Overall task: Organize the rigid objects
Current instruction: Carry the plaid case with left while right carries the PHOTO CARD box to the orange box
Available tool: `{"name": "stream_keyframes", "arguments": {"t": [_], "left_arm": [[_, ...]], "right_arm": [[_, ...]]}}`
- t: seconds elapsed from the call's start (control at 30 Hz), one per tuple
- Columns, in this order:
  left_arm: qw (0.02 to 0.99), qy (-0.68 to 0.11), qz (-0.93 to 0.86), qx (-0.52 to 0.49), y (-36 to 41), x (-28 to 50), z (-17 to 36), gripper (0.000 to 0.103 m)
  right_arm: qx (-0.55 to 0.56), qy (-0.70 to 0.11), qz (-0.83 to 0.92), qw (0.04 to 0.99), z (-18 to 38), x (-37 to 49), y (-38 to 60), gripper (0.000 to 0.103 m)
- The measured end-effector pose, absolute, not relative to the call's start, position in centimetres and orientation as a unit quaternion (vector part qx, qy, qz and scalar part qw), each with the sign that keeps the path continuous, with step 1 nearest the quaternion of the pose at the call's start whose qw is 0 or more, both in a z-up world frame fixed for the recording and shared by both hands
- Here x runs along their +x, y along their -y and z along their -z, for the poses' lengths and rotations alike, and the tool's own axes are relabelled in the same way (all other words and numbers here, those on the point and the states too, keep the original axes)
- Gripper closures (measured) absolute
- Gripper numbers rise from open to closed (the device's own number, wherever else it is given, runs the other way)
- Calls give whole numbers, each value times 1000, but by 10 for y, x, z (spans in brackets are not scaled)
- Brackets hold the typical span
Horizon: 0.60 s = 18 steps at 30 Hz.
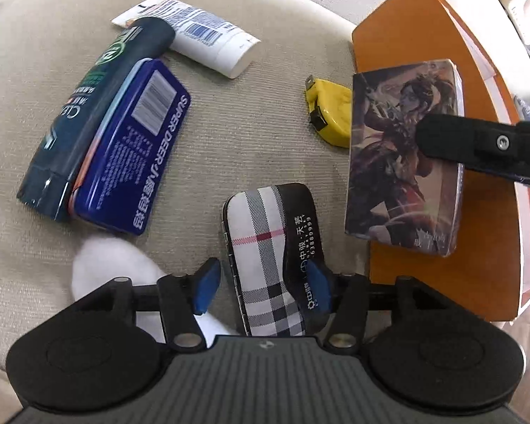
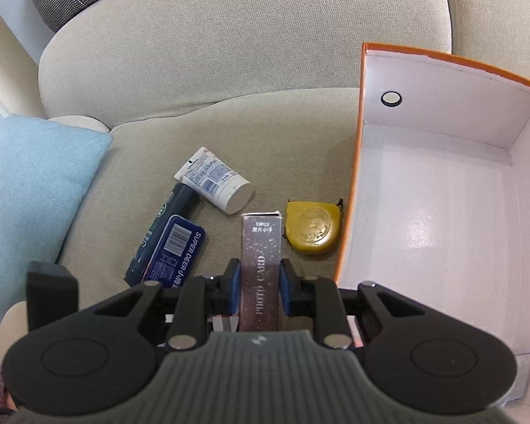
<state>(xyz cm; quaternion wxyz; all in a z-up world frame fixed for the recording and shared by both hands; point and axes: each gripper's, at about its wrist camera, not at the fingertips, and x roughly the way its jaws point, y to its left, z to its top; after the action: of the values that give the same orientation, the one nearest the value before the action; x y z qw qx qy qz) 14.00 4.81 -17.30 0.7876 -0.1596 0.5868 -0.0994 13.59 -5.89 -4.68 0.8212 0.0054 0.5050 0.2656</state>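
The photo card box (image 2: 259, 268) stands clamped between the blue pads (image 2: 234, 289) of the right gripper (image 2: 259, 288), its narrow spine reading "PHOTO CARD" facing the right wrist camera. In the left wrist view the same box (image 1: 402, 162) shows its illustrated face, held at about 3 o'clock against the orange outer wall of the cardboard box (image 1: 388, 46); one black finger of the right gripper (image 1: 477, 145) crosses that face.

The left gripper (image 1: 261, 284) has its fingers released and spread. The plaid case (image 1: 265, 247) lies between them on the sofa seat (image 1: 247, 134); the right-hand pad (image 1: 318, 282) overlaps the case's dark edge, and whether it touches cannot be told. The left-hand pad (image 1: 206, 284) stands clear.

Container: the cardboard box (image 2: 438, 212), orange outside and white inside, lies at 3 o'clock in the right wrist view. Its visible floor is bare; its near corner is hidden behind the gripper body.

On the seat, at 12 o'clock from the held box, lies the white tube (image 2: 215, 183); at 1 o'clock the yellow tape measure (image 2: 312, 229), just beside the box wall; at 10 o'clock the blue tin (image 2: 178, 251) leaning on the dark bottle (image 2: 166, 222). The bottle's label is only partly legible. A blue cushion (image 2: 28, 190) occupies 9 o'clock, cut off by the frame. A white object (image 1: 106, 265) beside the left gripper is blurred beyond identification.
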Motion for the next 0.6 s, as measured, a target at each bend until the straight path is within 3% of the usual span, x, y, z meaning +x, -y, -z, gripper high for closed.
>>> {"name": "stream_keyframes", "arguments": {"t": [0.07, 0.17, 0.37, 0.6], "left_arm": [[786, -586, 100, -167, -49, 140, 173, 50], [789, -583, 100, -166, -49, 136, 168, 55], [805, -560, 104, -167, -50, 122, 143, 79], [801, -566, 113, -156, -22, 130, 140, 80]], "right_arm": [[4, -504, -267, 821, 47, 135, 59, 80], [1, -502, -264, 823, 46, 134, 59, 80], [-10, -499, -263, 825, 38, 129, 62, 80], [-7, -495, -259, 830, 33, 123, 73, 80]]}}
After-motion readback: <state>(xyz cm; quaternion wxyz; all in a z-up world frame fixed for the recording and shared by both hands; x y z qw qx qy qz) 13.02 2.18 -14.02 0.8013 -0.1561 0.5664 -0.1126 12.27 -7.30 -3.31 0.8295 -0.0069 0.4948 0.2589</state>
